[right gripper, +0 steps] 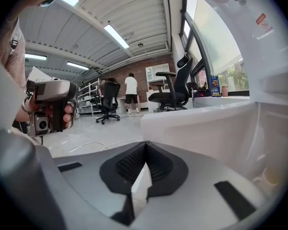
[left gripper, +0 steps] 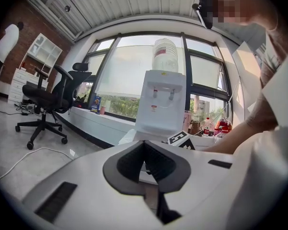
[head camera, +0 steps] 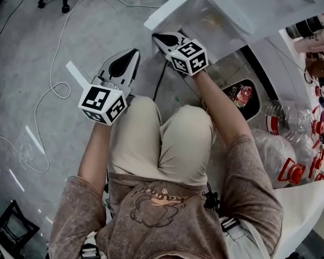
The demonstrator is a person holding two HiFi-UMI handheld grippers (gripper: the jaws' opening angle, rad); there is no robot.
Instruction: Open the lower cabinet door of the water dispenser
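Observation:
The white water dispenser [left gripper: 160, 99] stands by the window, and its lower cabinet door [head camera: 170, 7] is swung open toward me. In the right gripper view the door [right gripper: 201, 123] is a white panel just past the jaws, with the open cabinet [right gripper: 270, 143] to its right. My right gripper [head camera: 157, 35] is shut with nothing between its jaws; its tips are close under the door's free edge. My left gripper [head camera: 136, 51] hangs to the left over the floor, apart from the door, its jaw tips together and empty. From the left gripper [left gripper: 144, 143] the dispenser is straight ahead.
A white cable [head camera: 54, 85] loops over the grey floor at left. An office chair [left gripper: 48, 99] stands farther left. A black bin [head camera: 242, 96] with wrappers and several red-capped bottles [head camera: 291, 123] sit at the right. A small pale cup [right gripper: 266, 176] is inside the cabinet.

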